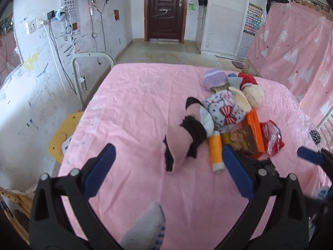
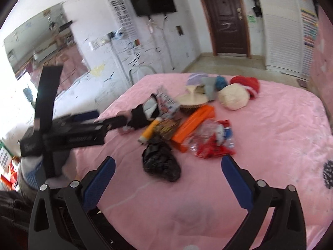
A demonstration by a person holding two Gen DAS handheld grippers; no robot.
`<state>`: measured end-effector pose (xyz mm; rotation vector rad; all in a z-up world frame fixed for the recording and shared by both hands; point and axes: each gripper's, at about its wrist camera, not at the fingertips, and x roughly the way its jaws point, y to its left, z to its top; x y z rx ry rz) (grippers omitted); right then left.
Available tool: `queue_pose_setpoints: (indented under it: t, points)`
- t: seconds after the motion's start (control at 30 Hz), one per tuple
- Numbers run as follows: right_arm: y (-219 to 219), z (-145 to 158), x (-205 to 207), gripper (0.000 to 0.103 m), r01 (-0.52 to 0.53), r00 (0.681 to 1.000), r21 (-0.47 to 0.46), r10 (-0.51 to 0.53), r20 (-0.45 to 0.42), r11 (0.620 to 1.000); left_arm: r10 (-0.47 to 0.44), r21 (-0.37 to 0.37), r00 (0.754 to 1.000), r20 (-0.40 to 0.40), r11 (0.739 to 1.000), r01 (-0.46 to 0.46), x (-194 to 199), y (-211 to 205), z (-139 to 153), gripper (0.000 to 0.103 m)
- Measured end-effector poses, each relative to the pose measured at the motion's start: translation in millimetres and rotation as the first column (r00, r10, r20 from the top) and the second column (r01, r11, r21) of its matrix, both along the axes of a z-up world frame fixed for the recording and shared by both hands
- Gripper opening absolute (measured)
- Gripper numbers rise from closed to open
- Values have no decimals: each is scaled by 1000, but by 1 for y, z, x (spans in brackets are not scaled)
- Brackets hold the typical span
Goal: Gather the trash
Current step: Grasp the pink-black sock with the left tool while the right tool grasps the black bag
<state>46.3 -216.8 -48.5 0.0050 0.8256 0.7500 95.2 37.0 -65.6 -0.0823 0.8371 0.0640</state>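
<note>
A heap of clutter lies on the pink bed (image 1: 135, 104). In it are an orange tube (image 1: 215, 150), a brown snack wrapper (image 1: 239, 139), an orange box (image 1: 255, 129) and a red wrapper (image 1: 272, 137). My left gripper (image 1: 168, 156) is open, and a pink and black sock (image 1: 179, 143) lies on the sheet just ahead between its fingers. My right gripper (image 2: 168, 162) is open too, hovering over a crumpled black plastic bag (image 2: 160, 162). The red wrapper (image 2: 212, 145) lies near its right finger. The left gripper (image 2: 108, 118) shows blurred at the left of the right wrist view.
Yarn balls, cream (image 1: 254, 95) and red (image 1: 247, 79), a Hello Kitty cloth (image 1: 220, 110) and a purple item (image 1: 214, 77) lie behind the trash. A grey sock (image 1: 145, 229) is at the bed's near edge. A yellow chair (image 1: 62, 135) and a white rail (image 1: 93, 58) stand left of the bed.
</note>
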Motion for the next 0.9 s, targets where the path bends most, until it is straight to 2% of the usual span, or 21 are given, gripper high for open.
queue_pose_setpoints:
  t: [0.1,0.13,0.2,0.27,0.3,0.37,0.43,0.47,0.53,0.6,0.77,0.9]
  points:
    - [8,-4,5,88,-20,1000,-13,19,-22,1000,-25,-14,999,-43,1000,25,18,-1,-6,84]
    - [11,-6,7,83,-26,999,-20,26,-32,999,-33,-20,998,-57,999,32,22,0,-9,79]
    - [17,-9,9,74,-42,998,-35,40,-42,999,-50,-30,996,-80,998,48,29,-1,-14,74]
    - [26,-13,9,67,-63,997,-60,60,-49,996,-73,-46,992,-105,997,69,35,-3,-19,63]
    - [30,-13,9,64,-69,997,-69,66,-51,995,-83,-57,990,-113,995,77,37,-3,-22,60]
    - [37,-17,10,58,-76,996,-92,72,-51,993,-115,-78,986,-118,991,106,39,-5,-25,45]
    - [43,-21,12,49,-76,996,-119,70,-53,990,-133,-76,985,-114,989,124,39,-7,-27,38]
    - [46,-23,13,46,-77,996,-130,70,-54,988,-137,-78,984,-110,989,129,38,-7,-27,36]
    - [51,-26,13,29,-81,996,-155,74,-51,985,-140,-84,985,-102,988,132,37,-8,-27,34]
    - [52,-27,12,26,-91,995,-149,85,-45,985,-134,-82,986,-96,989,126,35,-7,-26,32]
    - [47,-14,3,24,-109,994,-92,110,6,990,-96,-59,994,-61,994,92,21,-7,-14,32]
    - [27,0,-1,24,-84,996,-51,86,39,995,-81,-39,997,-12,996,80,10,-10,7,32]
